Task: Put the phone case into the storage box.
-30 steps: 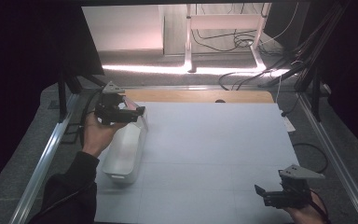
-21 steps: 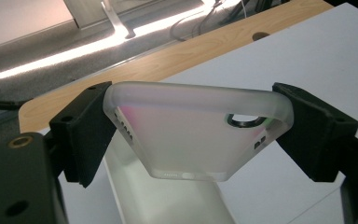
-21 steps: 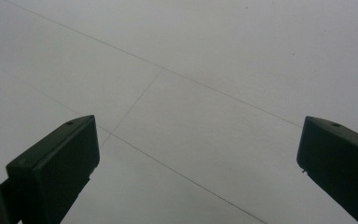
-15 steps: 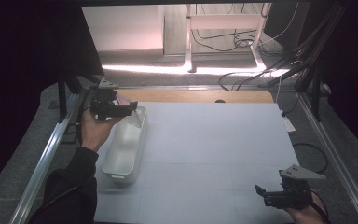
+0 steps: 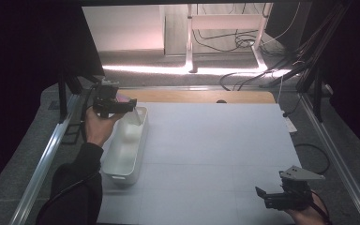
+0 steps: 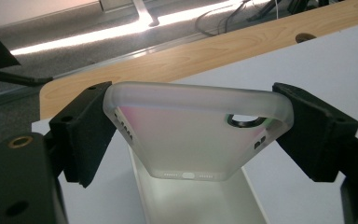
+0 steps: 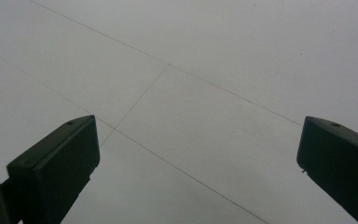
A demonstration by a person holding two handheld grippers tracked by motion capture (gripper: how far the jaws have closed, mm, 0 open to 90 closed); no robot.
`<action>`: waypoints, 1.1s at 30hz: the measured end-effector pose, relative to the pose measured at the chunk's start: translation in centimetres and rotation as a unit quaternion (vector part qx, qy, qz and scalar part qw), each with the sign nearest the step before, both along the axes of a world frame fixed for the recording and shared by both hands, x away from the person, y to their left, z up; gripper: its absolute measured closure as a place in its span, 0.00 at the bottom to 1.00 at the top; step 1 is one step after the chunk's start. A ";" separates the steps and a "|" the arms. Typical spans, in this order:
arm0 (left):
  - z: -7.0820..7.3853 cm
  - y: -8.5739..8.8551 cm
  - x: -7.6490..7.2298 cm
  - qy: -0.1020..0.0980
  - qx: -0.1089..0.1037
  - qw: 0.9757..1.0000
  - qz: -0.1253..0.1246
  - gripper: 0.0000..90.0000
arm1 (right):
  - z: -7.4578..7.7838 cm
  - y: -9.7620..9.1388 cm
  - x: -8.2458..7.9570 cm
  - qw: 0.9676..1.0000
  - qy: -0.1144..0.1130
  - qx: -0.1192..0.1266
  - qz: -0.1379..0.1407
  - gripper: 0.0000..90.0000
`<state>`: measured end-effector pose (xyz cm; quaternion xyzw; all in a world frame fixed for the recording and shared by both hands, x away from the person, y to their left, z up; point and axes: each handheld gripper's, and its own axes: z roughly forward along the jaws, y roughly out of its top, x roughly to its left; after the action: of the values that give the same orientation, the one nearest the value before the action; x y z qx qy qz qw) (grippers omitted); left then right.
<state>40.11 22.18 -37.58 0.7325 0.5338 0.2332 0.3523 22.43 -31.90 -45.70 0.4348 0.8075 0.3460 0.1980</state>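
Note:
A frosted translucent phone case (image 6: 193, 140) with a camera hole near one corner is clamped across its width between the black jaws of my left gripper (image 6: 196, 133). In the high view the left gripper (image 5: 132, 104) hovers over the far end of a long white tray (image 5: 122, 157), and the phone case (image 5: 136, 118) hangs tilted down into it. The tray's white inside (image 6: 200, 203) lies just beneath the case. My right gripper (image 5: 261, 195) sits low at the near right of the white mat, open, with bare mat between its jaws (image 7: 196, 158).
A white mat (image 5: 215, 150) covers the table, with a wooden edge (image 5: 201, 96) showing behind it. Metal rails (image 5: 47, 159) run along both sides. Cables (image 5: 258, 70) lie on the floor beyond the table. Dark panels stand at the back left and right.
My left hand has carried the phone case a little left and farther back, to the far end of the tray. The right gripper has stayed put.

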 end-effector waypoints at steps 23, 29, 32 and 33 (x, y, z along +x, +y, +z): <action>-3.4 -0.8 3.6 0.023 0.010 0.999 0.044 0.19 | 0.0 0.0 0.0 1.000 0.003 0.001 0.009 0.00; -4.3 -1.1 4.1 0.032 0.015 0.998 0.052 0.19 | 0.0 0.0 0.0 1.000 0.004 0.002 0.010 0.00; -4.7 -1.3 4.3 0.036 0.017 0.998 0.052 0.19 | 0.0 0.0 0.0 1.000 0.004 0.001 0.011 0.00; -4.8 -1.3 4.3 0.037 0.018 0.998 0.053 0.19 | 0.0 0.0 0.0 1.000 0.004 0.001 0.012 0.00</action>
<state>44.46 20.86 -42.40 0.7173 0.5804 0.2344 0.3059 22.46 -31.90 -45.73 0.4270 0.8129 0.3476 0.1900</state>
